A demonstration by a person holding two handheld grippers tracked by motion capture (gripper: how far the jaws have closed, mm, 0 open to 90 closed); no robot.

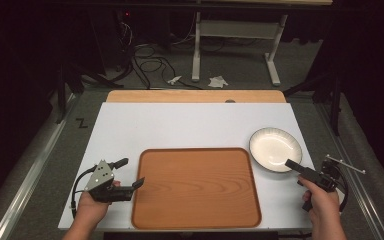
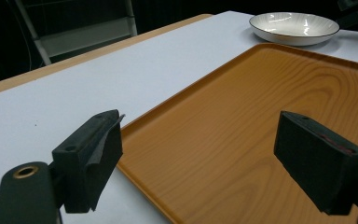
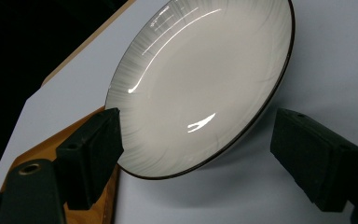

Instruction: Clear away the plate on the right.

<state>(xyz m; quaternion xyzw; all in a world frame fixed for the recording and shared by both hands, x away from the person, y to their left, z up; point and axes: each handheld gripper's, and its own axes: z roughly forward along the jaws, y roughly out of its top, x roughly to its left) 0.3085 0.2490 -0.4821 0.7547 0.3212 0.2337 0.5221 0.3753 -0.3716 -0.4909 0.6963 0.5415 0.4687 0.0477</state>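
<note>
A white plate [image 1: 275,149] with a dark rim sits on the white tabletop [image 1: 180,125], just right of the wooden tray [image 1: 195,187]. My right gripper [image 1: 294,170] reaches the plate's near right edge. In the right gripper view the plate [image 3: 200,84] lies between the spread jaws of my right gripper [image 3: 196,149], one over its inside and one outside its rim, with no pad pressing. My left gripper [image 1: 133,171] hovers at the tray's left edge. It stands open and holds nothing in the left gripper view [image 2: 200,154], straddling the tray [image 2: 242,121] rim, with the plate [image 2: 293,27] far off.
A strip of wooden tabletop [image 1: 195,96] shows behind the white board. Beyond it on the floor are cables [image 1: 150,62], scraps of paper [image 1: 217,81] and a grey table frame [image 1: 235,30]. The tray holds nothing.
</note>
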